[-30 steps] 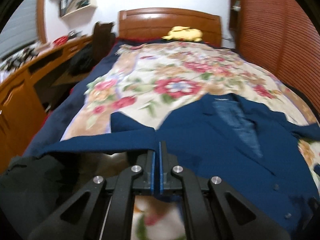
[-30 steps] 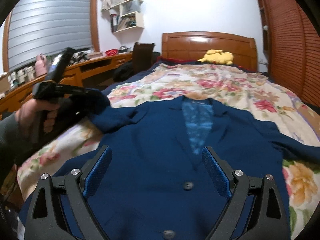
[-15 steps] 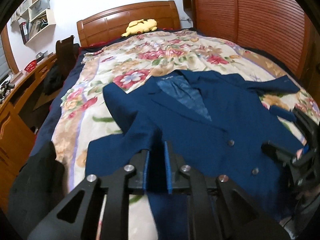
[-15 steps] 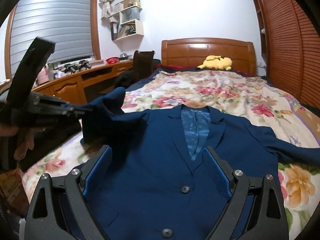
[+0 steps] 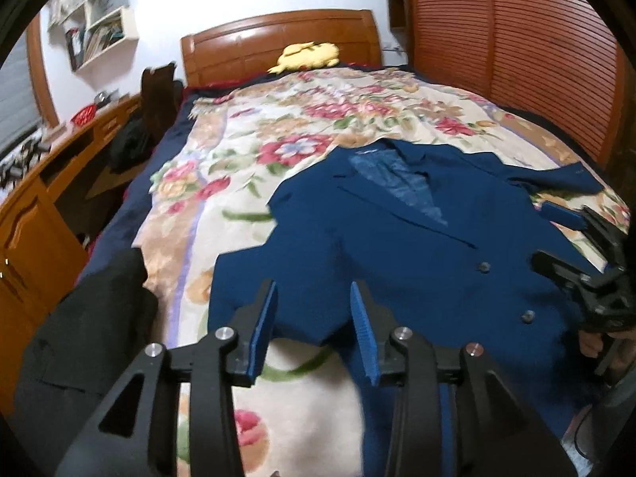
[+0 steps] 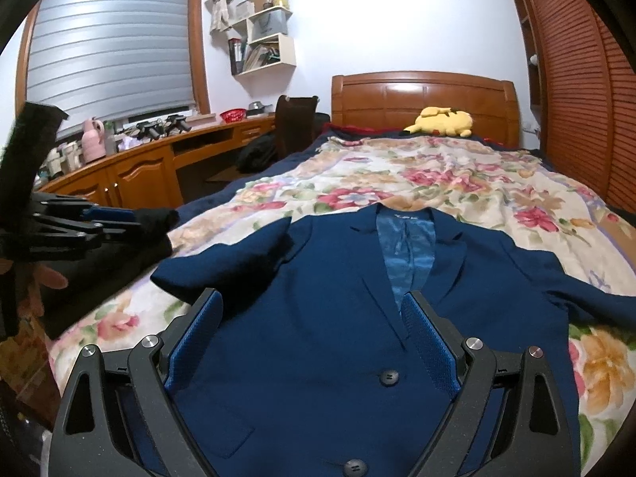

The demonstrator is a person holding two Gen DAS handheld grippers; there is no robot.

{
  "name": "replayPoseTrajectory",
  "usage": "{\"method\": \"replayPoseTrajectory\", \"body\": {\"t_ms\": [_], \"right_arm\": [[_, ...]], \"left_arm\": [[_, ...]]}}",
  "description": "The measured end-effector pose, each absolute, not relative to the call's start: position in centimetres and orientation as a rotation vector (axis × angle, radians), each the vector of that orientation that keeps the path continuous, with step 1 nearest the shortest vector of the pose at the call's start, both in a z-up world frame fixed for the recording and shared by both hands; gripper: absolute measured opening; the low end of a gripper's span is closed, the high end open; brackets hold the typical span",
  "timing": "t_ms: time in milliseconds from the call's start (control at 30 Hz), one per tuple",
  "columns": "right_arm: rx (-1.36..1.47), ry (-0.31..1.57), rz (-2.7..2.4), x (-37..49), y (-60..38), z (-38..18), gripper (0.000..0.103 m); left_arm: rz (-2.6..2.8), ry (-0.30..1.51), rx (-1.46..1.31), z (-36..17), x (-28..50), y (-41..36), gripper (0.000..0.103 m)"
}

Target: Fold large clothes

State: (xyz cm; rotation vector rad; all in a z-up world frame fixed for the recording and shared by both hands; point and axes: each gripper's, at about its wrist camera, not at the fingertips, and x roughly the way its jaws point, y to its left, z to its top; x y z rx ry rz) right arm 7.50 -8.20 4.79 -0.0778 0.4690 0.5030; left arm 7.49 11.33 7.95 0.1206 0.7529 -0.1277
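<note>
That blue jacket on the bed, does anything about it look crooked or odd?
Yes. The blue jacket lies buttoned and face up, but its two sides do not match: the sleeve on the window side is folded in over the front, while the other sleeve trails sideways across the flowered bedspread.

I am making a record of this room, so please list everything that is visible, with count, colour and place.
jacket: one, dark blue, flat on the bed, front up, one sleeve folded across its chest
bedspread: one, cream with red flowers, covering the bed
headboard: one, brown wood, far end of bed
plush toy: one, yellow, by the headboard
dark garment: one, black, bed edge beside the jacket
desk: one, brown wood, under the window
wall shelves: white, above the desk
left gripper: black, blue pads, opening, nothing between them
right gripper: black, blue pads, open over the jacket
</note>
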Motion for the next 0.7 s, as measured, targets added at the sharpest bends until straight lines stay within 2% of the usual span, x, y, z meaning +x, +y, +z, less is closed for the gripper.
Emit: {"method": "replayPoseTrajectory", "body": {"t_ms": [467,700], "right_arm": [[-0.133,0.497,0.524,7.7,-6.4,3.3,0.093],[-0.14,0.518,0.535,8.0,-6.2,2.7,0.093]], "left_arm": [[0.042,0.943,0.019,-3.5,14.1,19.9,0.038],[0.037,1.005,-0.095,-6.2,16.8,22.2,0.038]]}}
